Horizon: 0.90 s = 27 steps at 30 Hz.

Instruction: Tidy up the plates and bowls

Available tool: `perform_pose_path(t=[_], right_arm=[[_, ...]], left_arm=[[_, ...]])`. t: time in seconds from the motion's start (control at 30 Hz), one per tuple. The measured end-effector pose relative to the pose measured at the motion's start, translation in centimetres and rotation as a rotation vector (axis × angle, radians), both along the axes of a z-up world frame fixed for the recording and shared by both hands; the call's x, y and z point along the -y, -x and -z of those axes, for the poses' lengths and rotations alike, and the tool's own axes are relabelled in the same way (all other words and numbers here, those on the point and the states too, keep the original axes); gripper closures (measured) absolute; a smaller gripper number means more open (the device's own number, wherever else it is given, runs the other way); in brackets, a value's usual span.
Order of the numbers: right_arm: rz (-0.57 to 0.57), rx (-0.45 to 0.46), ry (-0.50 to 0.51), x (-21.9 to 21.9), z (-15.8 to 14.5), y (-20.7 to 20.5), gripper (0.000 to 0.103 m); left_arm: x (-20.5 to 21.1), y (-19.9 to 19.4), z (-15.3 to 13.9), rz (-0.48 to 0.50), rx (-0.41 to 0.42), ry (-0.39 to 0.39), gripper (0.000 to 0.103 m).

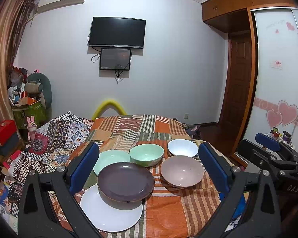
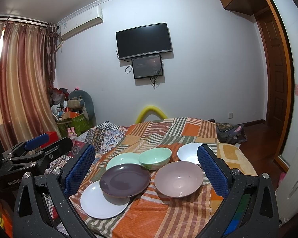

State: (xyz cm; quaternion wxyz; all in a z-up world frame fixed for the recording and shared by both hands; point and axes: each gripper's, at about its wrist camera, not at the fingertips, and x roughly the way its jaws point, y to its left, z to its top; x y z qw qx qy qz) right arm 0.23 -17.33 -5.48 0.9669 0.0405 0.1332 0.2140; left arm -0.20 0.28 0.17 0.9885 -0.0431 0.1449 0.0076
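six dishes on a bed covered by an orange, striped patchwork blanket. nearest, a white plate lies flat; a dark purple plate rests tilted on its far edge and overlaps a pale green plate behind it. a green bowl stands upright just beside the green plate, touching or nearly touching it. to the right, a mauve bowl sits apart from the plates, with a white bowl just behind it. the left gripper hovers before the dishes with its blue-padded jaws spread wide, holding nothing; the right gripper is likewise spread wide and empty, and appears at the right margin of the left wrist view. beyond the bed: a second patterned quilt at left, a wall-mounted television with a smaller screen below it, an air conditioner, curtains and a wooden wardrobe
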Motion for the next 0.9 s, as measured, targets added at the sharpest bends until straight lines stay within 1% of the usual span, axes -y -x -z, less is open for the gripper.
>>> perform_pose_path(t=[0.7,0.9], right_arm=[[0.0,-0.004,0.007,-0.3,0.0,0.0,0.001],[-0.001,-0.023,0.015,-0.8,0.6,-0.6,0.001]], left_arm=[[0.0,-0.3,0.1,0.0,-0.005,0.005,0.001],[-0.6,-1.3,1.3,0.007,-0.033,0.012,0.001]])
